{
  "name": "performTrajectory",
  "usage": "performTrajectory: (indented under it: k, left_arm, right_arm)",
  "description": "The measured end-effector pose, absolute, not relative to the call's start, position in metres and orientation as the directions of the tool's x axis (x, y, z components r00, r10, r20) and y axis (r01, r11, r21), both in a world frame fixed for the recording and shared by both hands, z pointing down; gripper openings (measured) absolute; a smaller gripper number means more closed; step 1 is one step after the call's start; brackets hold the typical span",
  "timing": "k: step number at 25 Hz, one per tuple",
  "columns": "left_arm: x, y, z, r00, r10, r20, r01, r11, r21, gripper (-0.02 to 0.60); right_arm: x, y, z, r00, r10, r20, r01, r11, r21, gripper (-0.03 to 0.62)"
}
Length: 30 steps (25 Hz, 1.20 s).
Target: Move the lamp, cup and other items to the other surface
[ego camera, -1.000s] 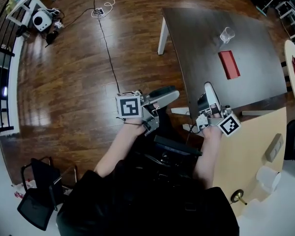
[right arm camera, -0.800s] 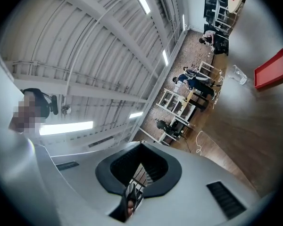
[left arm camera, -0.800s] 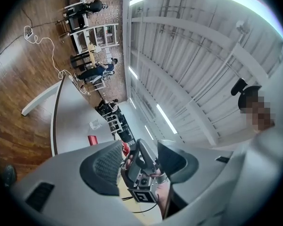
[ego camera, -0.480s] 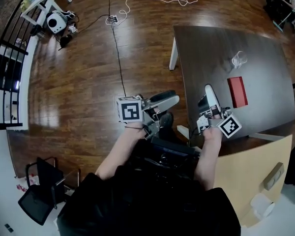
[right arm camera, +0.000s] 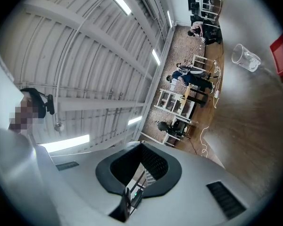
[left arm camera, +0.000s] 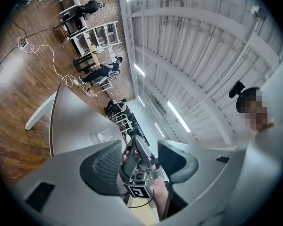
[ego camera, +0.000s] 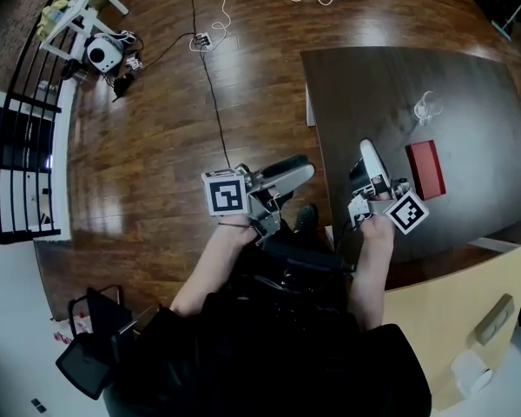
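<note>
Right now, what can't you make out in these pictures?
Lamp: in no view.
Clear cup: too small, every view, to tell whether it holds anything.
Grey block and white cylinder, head view: too small to identify.
Light table, head view: cut off by the right edge, partly hidden by the person's shoulder.
</note>
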<state>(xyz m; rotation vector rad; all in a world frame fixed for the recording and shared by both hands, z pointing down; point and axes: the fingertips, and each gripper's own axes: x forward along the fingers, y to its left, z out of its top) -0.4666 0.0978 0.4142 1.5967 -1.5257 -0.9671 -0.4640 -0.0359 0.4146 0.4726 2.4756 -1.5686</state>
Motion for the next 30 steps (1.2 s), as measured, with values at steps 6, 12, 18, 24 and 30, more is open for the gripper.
performTrajectory:
  k: [6,12,18,24,30]
  left_arm:
    - [-0.484,0.064,0.406,0.081,-0.996,-0.038,-0.459,-0.071,0.885,0.236]
    - [-0.509,0.031,0.415,0.194,-0.979,-0.067,-0.422,-0.146,0.895,0.236]
    - [-0.563,-0.020,0.408,0.322,-0.939,-0.123,-0.352,-0.240,0.905,0.236]
    - [-0.626,-0.040,0.410,0.433,-0.889,-0.152,-0.297,-0.300,0.907,0.236]
    - [-0.649,-0.054,0.416,0.550,-0.784,-0.288,-0.209,-0.464,0.861,0.236]
  right_arm:
    - [-0.469,-0.070,0.417,-0.947,0.100,-0.305,0.319,0.395,-0.862,0.009]
    - [-0.476,-0.099,0.422,-0.963,-0.004,-0.270,0.240,0.447,-0.862,0.009]
    - [-0.499,-0.137,0.422,-0.967,-0.150,-0.208,0.111,0.487,-0.866,0.009]
    - [-0.542,-0.145,0.415,-0.944,-0.273,-0.184,0.011,0.532,-0.846,0.009]
    - [-0.549,-0.143,0.428,-0.900,-0.418,-0.127,-0.120,0.515,-0.849,0.009]
